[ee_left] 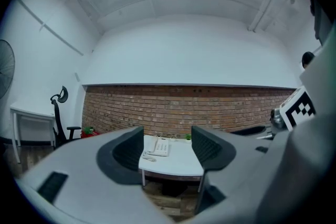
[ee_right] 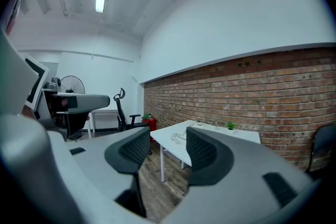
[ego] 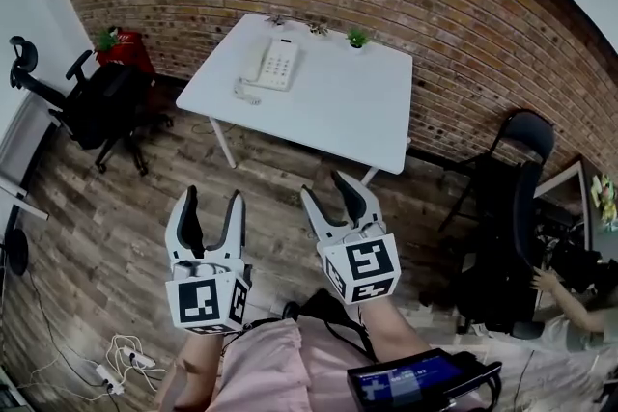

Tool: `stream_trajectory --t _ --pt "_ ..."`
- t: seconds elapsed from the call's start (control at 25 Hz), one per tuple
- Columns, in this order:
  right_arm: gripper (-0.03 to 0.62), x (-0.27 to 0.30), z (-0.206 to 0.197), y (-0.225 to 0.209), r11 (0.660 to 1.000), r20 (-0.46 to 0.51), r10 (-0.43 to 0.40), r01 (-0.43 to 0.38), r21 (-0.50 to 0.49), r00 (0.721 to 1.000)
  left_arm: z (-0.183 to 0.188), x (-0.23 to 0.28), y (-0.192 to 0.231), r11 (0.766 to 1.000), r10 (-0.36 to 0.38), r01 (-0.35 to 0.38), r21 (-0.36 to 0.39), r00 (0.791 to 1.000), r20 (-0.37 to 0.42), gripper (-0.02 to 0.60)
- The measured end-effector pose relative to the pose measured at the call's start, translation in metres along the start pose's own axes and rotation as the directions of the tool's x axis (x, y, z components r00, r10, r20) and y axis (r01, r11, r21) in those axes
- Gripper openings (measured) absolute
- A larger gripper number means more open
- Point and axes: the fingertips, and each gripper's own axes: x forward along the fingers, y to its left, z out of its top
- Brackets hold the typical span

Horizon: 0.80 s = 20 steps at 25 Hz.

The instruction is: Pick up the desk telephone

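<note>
A white desk telephone (ego: 271, 65) with its handset on the cradle lies at the far left part of a white table (ego: 338, 111) by the brick wall. It shows small between the jaws in the left gripper view (ee_left: 159, 147) and faintly on the table in the right gripper view (ee_right: 178, 137). My left gripper (ego: 212, 205) and right gripper (ego: 329, 187) hover side by side over the wooden floor, well short of the table. Both stand open with nothing between their fingers.
A black office chair (ego: 97, 101) and a red box (ego: 126, 48) stand left of the table. Two small green plants (ego: 356, 39) sit at the table's far edge. A black folding chair (ego: 507, 159) and a seated person (ego: 570, 304) are at the right. Cables (ego: 121, 362) lie on the floor.
</note>
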Motion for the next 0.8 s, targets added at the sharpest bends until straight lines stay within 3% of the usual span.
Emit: stream_trajectory --t 0.4,0.8 --pt "0.218 0.034 -0.007 -0.023 1.000 -0.011 -0.008 0.008 0.013 1.000 -0.025 0.038 -0.003 1.000 -0.027 0.027 0.001 0.998 -0.059 0.279" --pt "0.218 0.111 -0.007 -0.061 1.000 -0.035 -0.013 0.014 0.022 0.999 -0.045 0.116 0.017 0.999 -0.038 0.037 -0.006 0.993 -0.109 0.287"
